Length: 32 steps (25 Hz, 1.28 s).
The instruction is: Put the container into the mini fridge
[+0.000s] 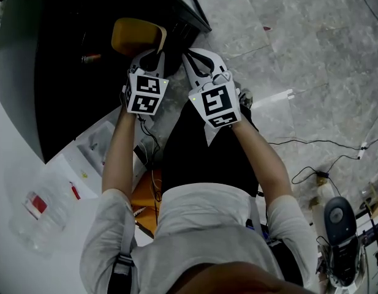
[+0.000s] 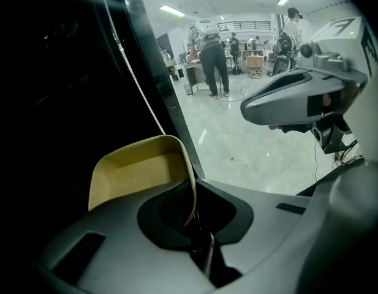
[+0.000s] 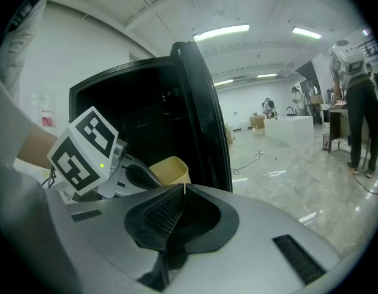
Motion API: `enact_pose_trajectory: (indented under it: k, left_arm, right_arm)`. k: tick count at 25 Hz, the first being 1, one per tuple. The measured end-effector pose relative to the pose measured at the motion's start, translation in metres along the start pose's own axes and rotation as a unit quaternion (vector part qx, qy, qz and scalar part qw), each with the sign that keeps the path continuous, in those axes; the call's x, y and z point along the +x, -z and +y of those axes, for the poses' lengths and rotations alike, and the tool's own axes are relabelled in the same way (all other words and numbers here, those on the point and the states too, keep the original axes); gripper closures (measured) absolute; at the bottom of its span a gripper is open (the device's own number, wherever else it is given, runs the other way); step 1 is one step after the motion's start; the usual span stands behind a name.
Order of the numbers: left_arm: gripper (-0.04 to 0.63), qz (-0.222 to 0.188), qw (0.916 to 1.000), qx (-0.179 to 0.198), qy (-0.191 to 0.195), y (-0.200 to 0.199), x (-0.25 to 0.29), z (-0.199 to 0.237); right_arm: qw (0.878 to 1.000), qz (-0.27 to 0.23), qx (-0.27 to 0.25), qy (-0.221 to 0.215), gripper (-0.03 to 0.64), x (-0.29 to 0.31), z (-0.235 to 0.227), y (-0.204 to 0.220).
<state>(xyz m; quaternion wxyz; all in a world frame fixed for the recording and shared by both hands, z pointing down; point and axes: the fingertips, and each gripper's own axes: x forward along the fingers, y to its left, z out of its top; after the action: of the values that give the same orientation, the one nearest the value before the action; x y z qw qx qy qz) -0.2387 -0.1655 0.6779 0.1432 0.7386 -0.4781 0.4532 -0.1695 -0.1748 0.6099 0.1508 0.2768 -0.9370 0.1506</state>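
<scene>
A yellow open container (image 1: pixel 135 35) hangs at the mouth of the black mini fridge (image 1: pixel 60 72), whose door (image 1: pixel 189 8) stands open. My left gripper (image 1: pixel 155 52) is shut on the container's right wall. In the left gripper view that thin wall (image 2: pixel 139 170) runs down between the pads of the left gripper (image 2: pixel 192 210). My right gripper (image 1: pixel 198 63) is just to the right, apart from the container, and shows side-on in the left gripper view (image 2: pixel 250 109). In the right gripper view its pads meet at the right gripper (image 3: pixel 176 210) with nothing between them. The container (image 3: pixel 167 170) and dark fridge interior (image 3: pixel 146 97) lie beyond.
The fridge door edge (image 3: pixel 204 121) stands upright just right of the container. A white counter (image 1: pixel 17 164) with a plastic bottle (image 1: pixel 38 210) lies at the left. Cables (image 1: pixel 311 170) trail over the grey floor at the right. People (image 2: pixel 212 57) stand far off in the hall.
</scene>
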Motion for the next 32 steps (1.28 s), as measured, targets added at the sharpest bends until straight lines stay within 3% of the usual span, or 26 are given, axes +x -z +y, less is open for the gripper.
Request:
enact_pose_trajectory:
  k: [32]
  left_arm:
    - [0.565,0.045,0.9989,-0.002,0.011,0.035,0.064,0.047]
  right_arm:
    - [1.000,0.008,0.027,0.001,0.577,0.054,-0.019,0.004]
